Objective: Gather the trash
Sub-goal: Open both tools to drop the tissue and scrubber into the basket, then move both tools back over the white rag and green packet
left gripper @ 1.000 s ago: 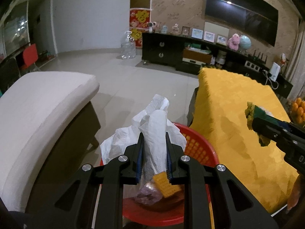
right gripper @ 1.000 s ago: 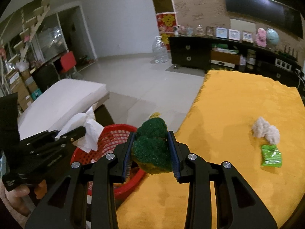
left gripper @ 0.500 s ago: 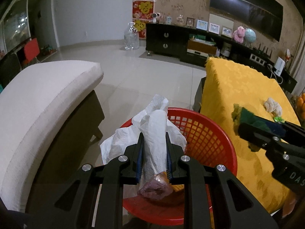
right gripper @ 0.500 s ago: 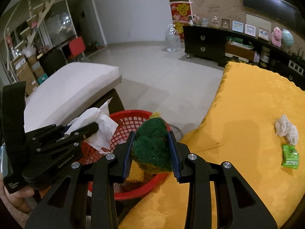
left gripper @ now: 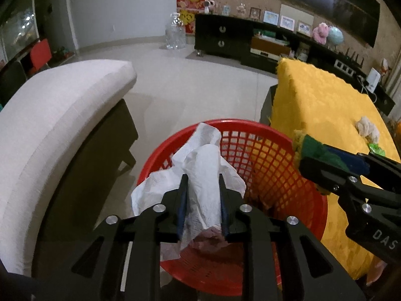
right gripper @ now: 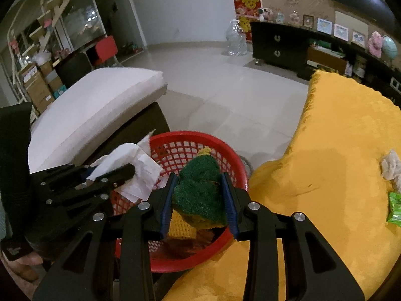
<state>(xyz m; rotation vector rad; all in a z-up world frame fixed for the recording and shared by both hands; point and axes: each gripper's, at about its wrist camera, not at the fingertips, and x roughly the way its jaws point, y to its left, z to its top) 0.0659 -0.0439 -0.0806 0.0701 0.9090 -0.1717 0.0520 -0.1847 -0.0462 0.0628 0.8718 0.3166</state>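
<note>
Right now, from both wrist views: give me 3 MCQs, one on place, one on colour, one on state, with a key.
1. Where is the basket?
A. on the yellow cloth
B. on the floor beside the cloth-covered table
C. on the white seat

2. The wrapper on the cloth is:
A. green
B. blue
C. red

3. The tissue is:
A. lying in the basket
B. between the left gripper's fingers
C. on the cloth

Key: B, it stands below the cloth's edge; A, bright green; B, it sits between the opening jaws above the basket.
</note>
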